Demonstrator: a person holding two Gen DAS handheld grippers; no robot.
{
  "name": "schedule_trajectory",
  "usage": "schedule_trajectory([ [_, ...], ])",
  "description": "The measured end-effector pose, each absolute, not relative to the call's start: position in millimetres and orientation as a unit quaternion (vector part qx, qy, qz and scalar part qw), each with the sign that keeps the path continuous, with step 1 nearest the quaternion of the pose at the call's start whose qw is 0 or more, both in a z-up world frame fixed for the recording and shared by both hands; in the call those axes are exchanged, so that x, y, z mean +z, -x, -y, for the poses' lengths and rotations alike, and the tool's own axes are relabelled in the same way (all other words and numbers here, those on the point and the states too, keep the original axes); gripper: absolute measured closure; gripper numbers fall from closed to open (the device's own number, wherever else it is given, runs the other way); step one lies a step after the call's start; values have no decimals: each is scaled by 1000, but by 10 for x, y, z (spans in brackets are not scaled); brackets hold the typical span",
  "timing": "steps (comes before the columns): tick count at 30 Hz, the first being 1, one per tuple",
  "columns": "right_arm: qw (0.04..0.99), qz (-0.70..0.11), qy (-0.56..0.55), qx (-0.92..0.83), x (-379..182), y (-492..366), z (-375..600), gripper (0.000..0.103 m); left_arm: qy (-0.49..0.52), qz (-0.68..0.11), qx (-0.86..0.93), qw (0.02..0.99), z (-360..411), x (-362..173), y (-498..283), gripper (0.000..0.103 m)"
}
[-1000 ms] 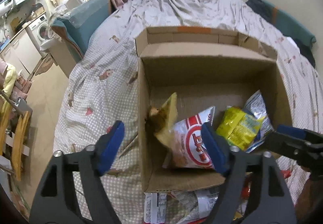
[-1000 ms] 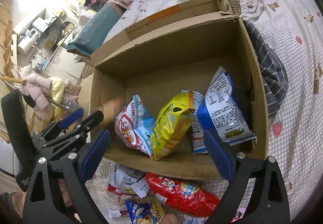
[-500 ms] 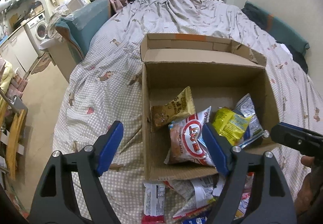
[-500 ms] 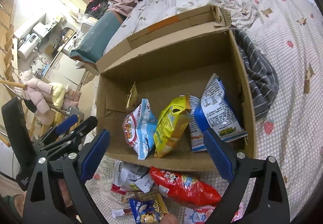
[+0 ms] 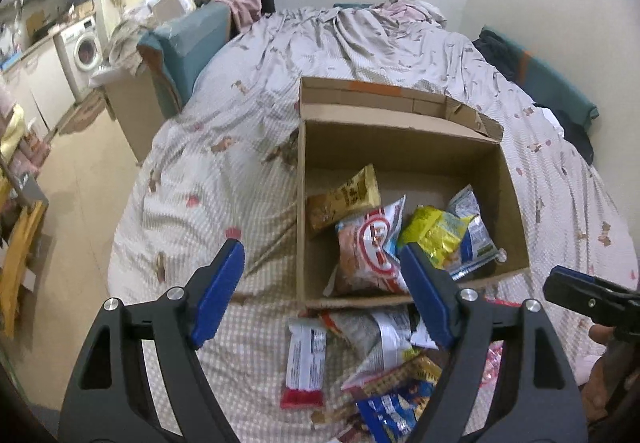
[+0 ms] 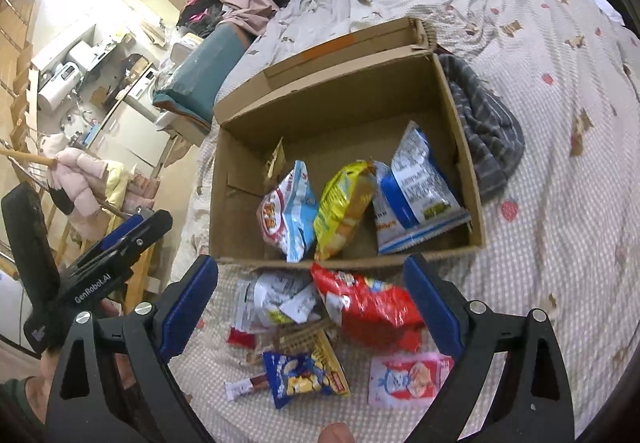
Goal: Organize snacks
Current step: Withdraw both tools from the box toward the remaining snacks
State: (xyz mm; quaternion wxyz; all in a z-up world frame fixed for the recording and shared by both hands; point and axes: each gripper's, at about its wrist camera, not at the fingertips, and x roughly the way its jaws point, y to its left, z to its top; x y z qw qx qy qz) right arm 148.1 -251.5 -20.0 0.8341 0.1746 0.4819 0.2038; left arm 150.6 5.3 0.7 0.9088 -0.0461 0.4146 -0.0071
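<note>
Snack bags sit in a box on the bed, and both grippers hang over it with nothing in them.

The cardboard box (image 5: 400,147) sits open on the bed (image 5: 224,183). Inside it stand a gold bag (image 5: 346,197), a red and white bag (image 5: 370,243), a yellow bag (image 5: 434,233) and a blue and white bag (image 6: 418,187), side by side near the front wall. More snacks lie loose on the bed just in front of the box: a red bag (image 6: 364,303), a silver bag (image 6: 272,299), a small blue bag (image 6: 294,377) and a pink pack (image 6: 408,377). The left gripper (image 5: 320,291) is spread wide and holds nothing. The right gripper (image 6: 310,307) is spread wide too, above the loose pile, and holds nothing. A striped grey cloth (image 6: 486,131) lies against the right side of the box.
</note>
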Motion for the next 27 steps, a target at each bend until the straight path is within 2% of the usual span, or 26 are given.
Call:
schedule_trajectory([
  [1,835,-481,-176,199,-203,-1440,2536,0,51,-422,-8,905,-78,-9,-1480,25],
  [3,835,-481,-182,195,-206,-1387,2563,0,59,-428,-10,902,-98,-32,-1422,24],
  [5,835,-481,-185,192,-203,-1317,2582,0,62,-435,-14,898,-98,-56,-1365,14],
  [7,839,-479,-181,186,-193,-1251,2585,0,69,-438,-23,896,-100,-61,-1307,12],
  [17,851,-467,-175,165,-293,-985,2747,0,59,-469,-21,881,-82,-211,-1027,12],
  [24,834,-510,-169,125,-465,-958,2842,0,44,-492,8,870,-140,-359,-990,12],
  [27,823,-528,-176,113,-558,-986,2875,0,72,-506,27,859,-287,-433,-1023,12],
])
